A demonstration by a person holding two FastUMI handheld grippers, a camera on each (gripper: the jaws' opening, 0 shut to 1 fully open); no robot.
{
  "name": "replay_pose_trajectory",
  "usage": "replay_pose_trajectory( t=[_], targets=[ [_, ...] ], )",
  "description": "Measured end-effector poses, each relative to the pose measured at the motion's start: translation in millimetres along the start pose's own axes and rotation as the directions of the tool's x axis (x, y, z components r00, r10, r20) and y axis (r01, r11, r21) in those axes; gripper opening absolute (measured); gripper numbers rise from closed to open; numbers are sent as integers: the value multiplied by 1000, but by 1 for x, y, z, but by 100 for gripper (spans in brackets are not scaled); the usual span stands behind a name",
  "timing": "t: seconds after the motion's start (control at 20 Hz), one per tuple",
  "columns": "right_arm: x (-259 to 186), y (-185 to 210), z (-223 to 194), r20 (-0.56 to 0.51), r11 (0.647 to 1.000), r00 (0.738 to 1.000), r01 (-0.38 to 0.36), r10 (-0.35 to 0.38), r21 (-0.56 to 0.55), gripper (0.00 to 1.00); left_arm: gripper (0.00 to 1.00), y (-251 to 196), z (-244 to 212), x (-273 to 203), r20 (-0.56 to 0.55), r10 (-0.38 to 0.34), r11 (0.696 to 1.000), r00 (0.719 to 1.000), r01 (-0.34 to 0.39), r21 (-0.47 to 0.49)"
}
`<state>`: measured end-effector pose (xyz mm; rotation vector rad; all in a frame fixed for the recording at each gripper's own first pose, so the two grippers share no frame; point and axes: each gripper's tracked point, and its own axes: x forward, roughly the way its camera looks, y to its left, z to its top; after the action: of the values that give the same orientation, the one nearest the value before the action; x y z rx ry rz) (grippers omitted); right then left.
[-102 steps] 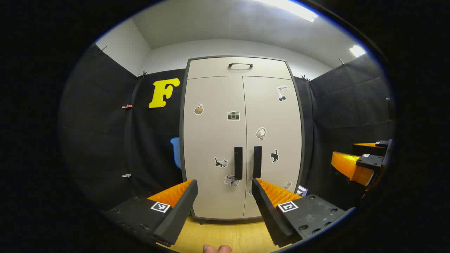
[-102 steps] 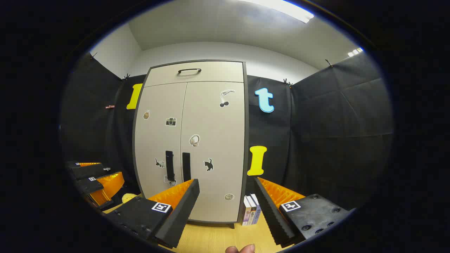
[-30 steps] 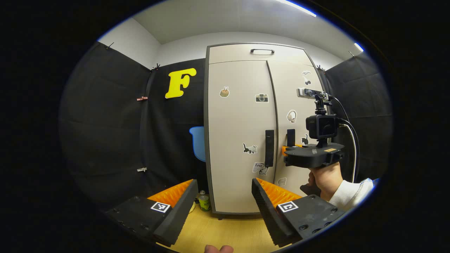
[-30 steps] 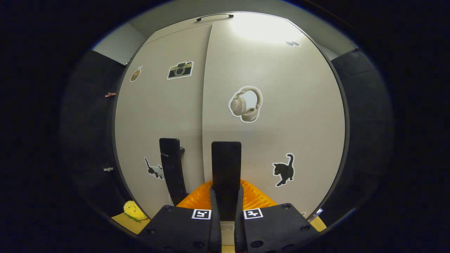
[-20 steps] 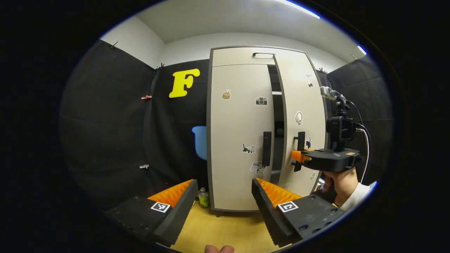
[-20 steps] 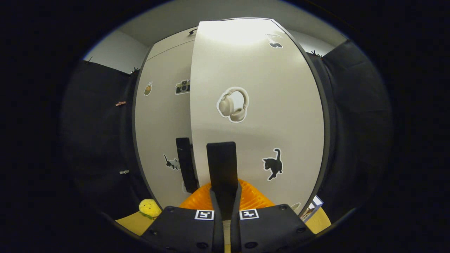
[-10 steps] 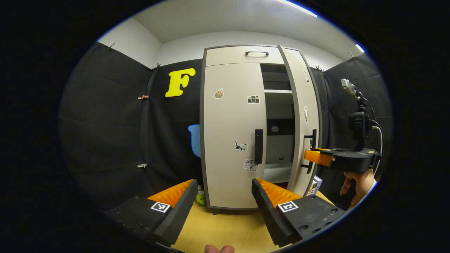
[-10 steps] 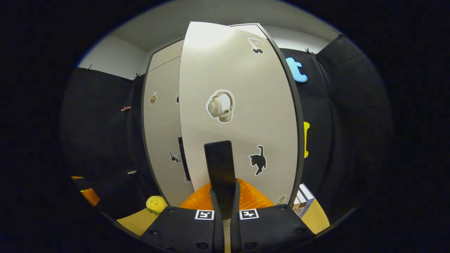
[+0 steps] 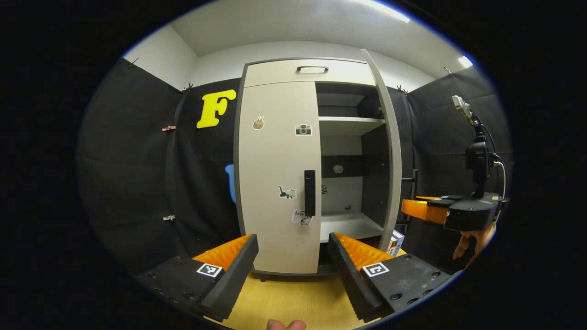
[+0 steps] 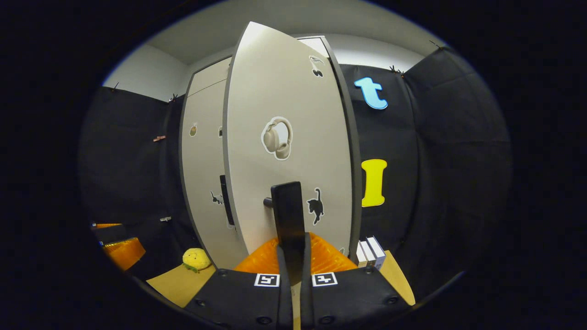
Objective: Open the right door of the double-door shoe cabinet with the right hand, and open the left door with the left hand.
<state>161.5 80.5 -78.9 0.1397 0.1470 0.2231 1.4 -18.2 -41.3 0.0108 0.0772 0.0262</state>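
- In the right gripper view we see the right gripper at the bottom centre of the frame, its two fingers pressed together on the black handle of the right door, which rises straight above the fingers.
- The right door fills the middle of that view and stands swung out from the shoe cabinet, with the left door behind it toward the left of the frame.
- In the left gripper view the right door shows edge-on, right of centre, and the cabinet's shelves lie open beside it.
- At the right edge of that view we see the right gripper held by a hand, level with the door's handle.
- The left gripper sits at the bottom of the left gripper view with its fingers spread wide apart and nothing between them.
- The left door is flat against the cabinet, centre frame, its black handle just above the gap between the fingers and well apart from them.
- A yellow plush toy lies on the floor at the lower left of the right gripper view, and books stand at the lower right.
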Motion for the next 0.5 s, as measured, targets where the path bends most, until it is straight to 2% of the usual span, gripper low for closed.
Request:
replay_pose_trajectory(
  t=[0.15, 0.25, 0.5],
  targets=[
    [-5, -12, -1, -15, 999, 1000, 21, -21, -46, 11, 95, -15, -1, 5, -5, -24, 1000, 1000, 24, -4],
    [-7, -16, -1, -18, 999, 999, 33, -34, -38, 11, 95, -23, 2, 7, -2, -39, 999, 999, 39, -1],
    [-13, -41, 4, -4, 992, 993, 117, -118, -55, 10, 95, -41, 9, 13, 16, -70, 998, 997, 70, 6]
  ],
)
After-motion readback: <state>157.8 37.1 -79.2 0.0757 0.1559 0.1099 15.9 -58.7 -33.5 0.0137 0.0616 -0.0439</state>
